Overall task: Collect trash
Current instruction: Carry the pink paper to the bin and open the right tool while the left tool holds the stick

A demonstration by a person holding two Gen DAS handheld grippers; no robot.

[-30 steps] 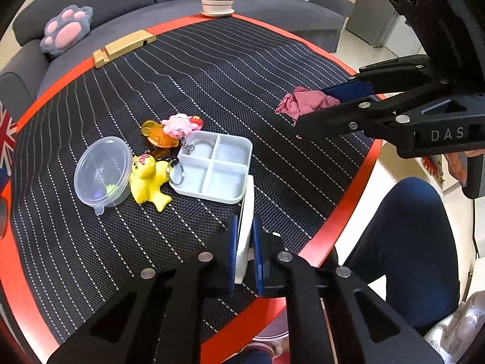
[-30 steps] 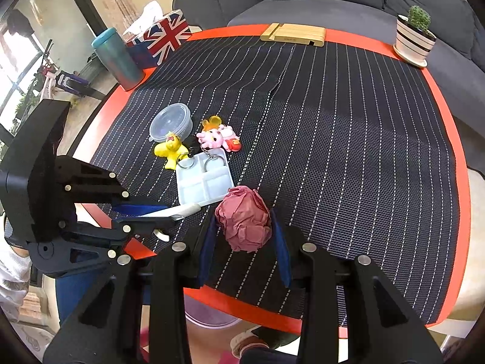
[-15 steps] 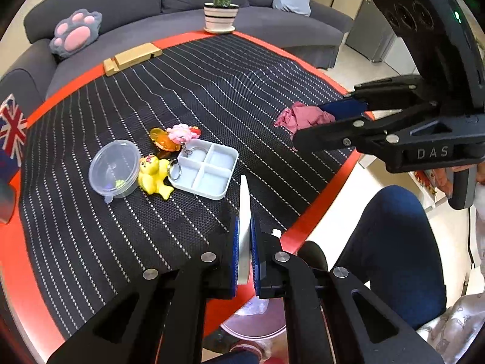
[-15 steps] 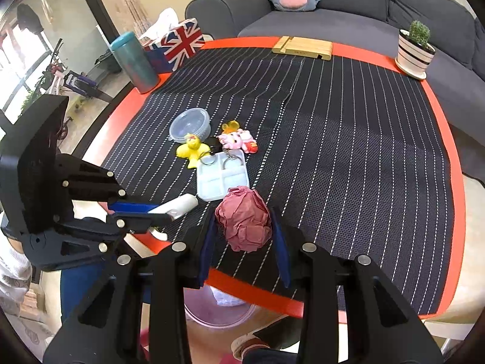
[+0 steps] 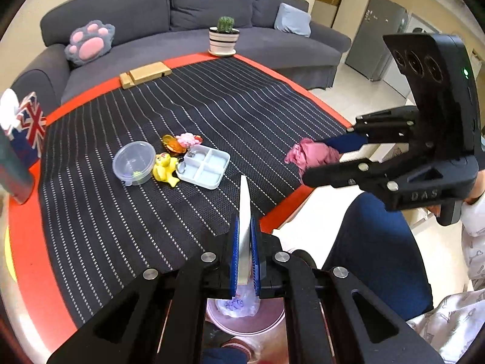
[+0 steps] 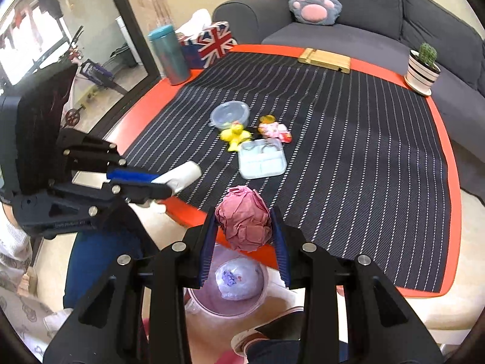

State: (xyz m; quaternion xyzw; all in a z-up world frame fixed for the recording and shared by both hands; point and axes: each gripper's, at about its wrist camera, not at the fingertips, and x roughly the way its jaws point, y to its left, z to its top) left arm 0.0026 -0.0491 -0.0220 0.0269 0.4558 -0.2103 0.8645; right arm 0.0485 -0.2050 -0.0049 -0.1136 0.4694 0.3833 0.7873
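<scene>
Both jaws pinching trash, left gripper (image 5: 245,251) on a white wrapper (image 5: 244,212), right gripper (image 6: 245,236) on a pink wad (image 6: 245,223), both hovering above the bin (image 6: 225,298), so only the drops look left.

Bright, even indoor light; sharp centres, strong fisheye bending, dark corners.

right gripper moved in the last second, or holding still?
Yes. The right gripper, shut on the pink wad, has pulled back off the table edge; the bin below now shows under it.

Pink paper ball (image 6: 245,220) — black pinstriped mat (image 6: 348,139), red-rimmed; bin (image 6: 227,297) perhaps lilac.
</scene>
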